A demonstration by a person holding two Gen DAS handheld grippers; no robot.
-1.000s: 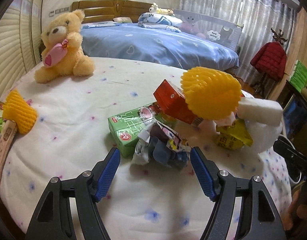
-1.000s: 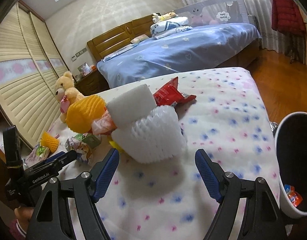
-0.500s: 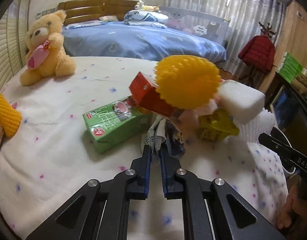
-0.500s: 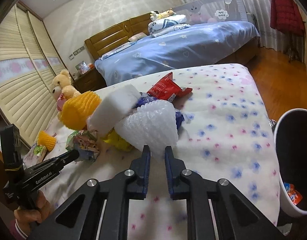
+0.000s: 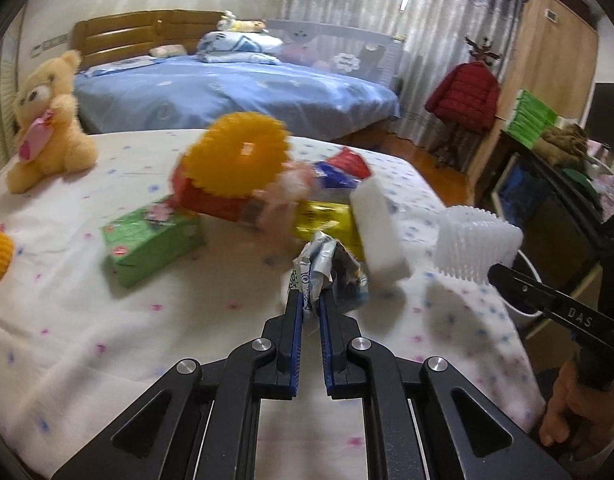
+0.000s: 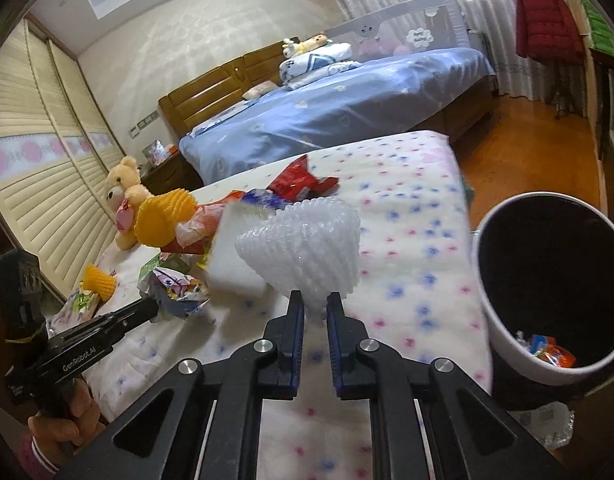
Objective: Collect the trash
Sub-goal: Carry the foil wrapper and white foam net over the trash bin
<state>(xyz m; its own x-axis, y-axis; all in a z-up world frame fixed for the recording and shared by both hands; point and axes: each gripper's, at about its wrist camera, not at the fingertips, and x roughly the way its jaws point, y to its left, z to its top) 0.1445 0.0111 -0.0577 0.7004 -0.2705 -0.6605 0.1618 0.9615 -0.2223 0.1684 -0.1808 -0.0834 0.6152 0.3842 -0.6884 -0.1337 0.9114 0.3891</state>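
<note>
My left gripper (image 5: pixel 311 302) is shut on a crumpled foil wrapper (image 5: pixel 327 272), lifted just off the flowered bedsheet (image 5: pixel 107 340). The same wrapper (image 6: pixel 179 290) shows at the left gripper's tip in the right wrist view. My right gripper (image 6: pixel 315 306) is shut on a white foam fruit net (image 6: pixel 303 248), also seen as the white foam net (image 5: pixel 475 240) at the right of the left wrist view. A white-rimmed trash bin (image 6: pixel 547 296) with several wrappers inside stands right of the bed edge.
Left on the bed lie a green carton (image 5: pixel 151 240), a red box (image 5: pixel 211 200), a yellow foam net (image 5: pixel 235 160), a white foam block (image 5: pixel 379 232), a yellow packet (image 5: pixel 327 220) and a red snack bag (image 6: pixel 299 178). A teddy bear (image 5: pixel 47 120) sits far left.
Both grippers went from wide open to shut, the left on the foil wrapper, the right on the white net. Both have since drawn to the right, lifting their items from the pile.
</note>
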